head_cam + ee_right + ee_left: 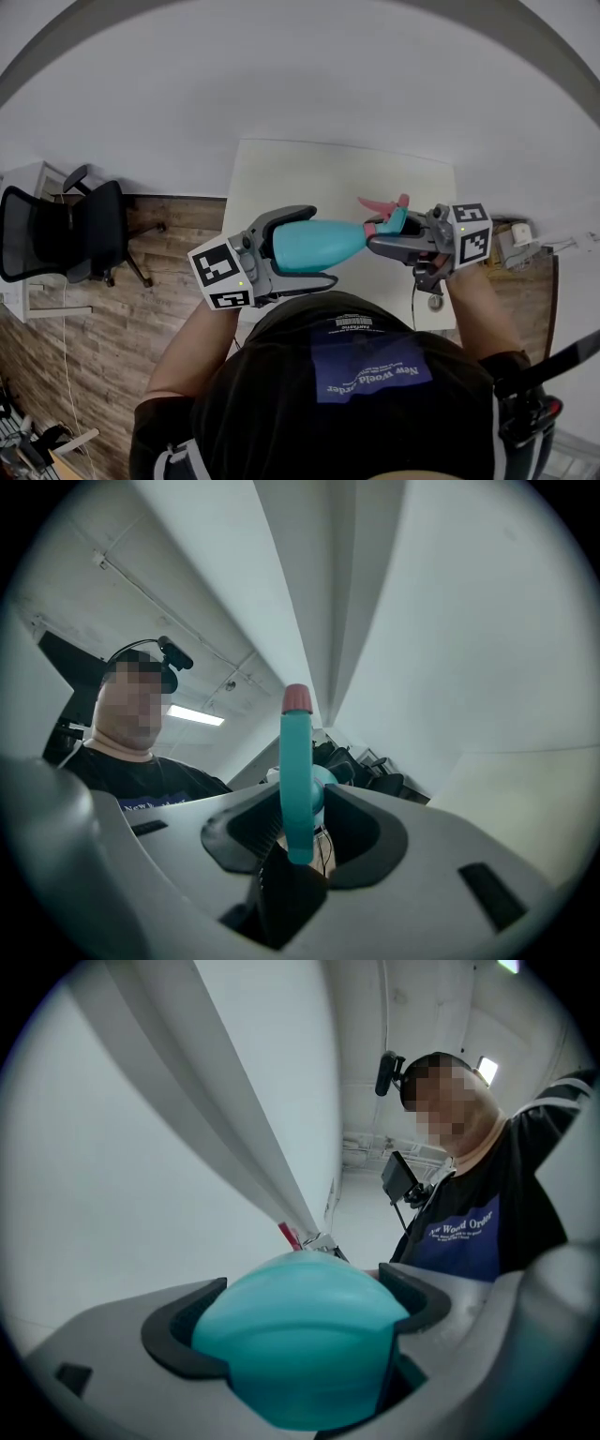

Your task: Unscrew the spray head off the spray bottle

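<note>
A teal spray bottle hangs level in the air in front of the person's chest, base to the left. My left gripper stands open around its body, and its wide jaws bracket the rounded base without clearly pressing on it. The teal spray head with its pink trigger points right. My right gripper is shut on that spray head, which stands upright between the dark pads with its pink tip on top. The neck joint between head and bottle is hidden by the jaws.
A white table lies beyond the grippers. A black office chair stands on the wooden floor at the left. A small white box with cables sits at the right. The person's torso fills the lower middle.
</note>
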{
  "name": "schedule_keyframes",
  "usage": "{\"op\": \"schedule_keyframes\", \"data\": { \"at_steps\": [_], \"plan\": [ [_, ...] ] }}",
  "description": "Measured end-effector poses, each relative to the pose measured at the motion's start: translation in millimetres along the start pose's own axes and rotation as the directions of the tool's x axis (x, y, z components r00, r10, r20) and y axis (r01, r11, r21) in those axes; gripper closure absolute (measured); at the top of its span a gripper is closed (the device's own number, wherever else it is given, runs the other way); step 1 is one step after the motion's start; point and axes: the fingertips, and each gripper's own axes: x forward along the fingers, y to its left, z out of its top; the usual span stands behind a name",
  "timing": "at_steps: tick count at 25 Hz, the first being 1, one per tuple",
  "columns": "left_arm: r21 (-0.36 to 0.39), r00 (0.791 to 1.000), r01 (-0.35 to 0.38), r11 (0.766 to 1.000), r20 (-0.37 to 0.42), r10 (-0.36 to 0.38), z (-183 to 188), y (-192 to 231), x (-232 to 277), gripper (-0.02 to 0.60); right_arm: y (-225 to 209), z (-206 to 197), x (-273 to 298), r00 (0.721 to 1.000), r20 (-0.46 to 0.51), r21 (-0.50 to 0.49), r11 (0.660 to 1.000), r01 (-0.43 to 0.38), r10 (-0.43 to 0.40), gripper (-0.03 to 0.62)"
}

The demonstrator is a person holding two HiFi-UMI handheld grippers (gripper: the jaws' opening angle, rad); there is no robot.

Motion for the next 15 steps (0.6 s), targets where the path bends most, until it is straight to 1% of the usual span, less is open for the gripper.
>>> {"op": "schedule_keyframes", "data": {
  "at_steps": [2,7,11,15],
  "plan": [
    [0.0,1.0,-0.004,1.0,-0.009,0.004,-0.7,0.4,-0.3,0.074,0.4,-0.2,0.2,1.0,-0.01,-0.017,1.0,0.008,-0.008,0.468],
    [-0.045,0.999,0.012,0.999,-0.037,-0.014,-3.0,2.8,0.3,0.077,1.5,1.0,1.1,0.998,-0.05,-0.092,0.995,0.033,-0.038,0.468],
    [-0.087,0.999,0.03,0.996,-0.035,-0.033,-0.7,1.1,-2.4,0.078,7.6,3.4,4.4,0.997,-0.055,-0.161,0.986,0.044,-0.054,0.47],
    [-0.127,0.998,0.042,0.991,-0.037,-0.047,-12.4,-12.0,1.4,0.08,17.9,-9.4,-2.3,0.996,-0.06,-0.223,0.973,0.051,-0.066,0.47]
  ]
}}
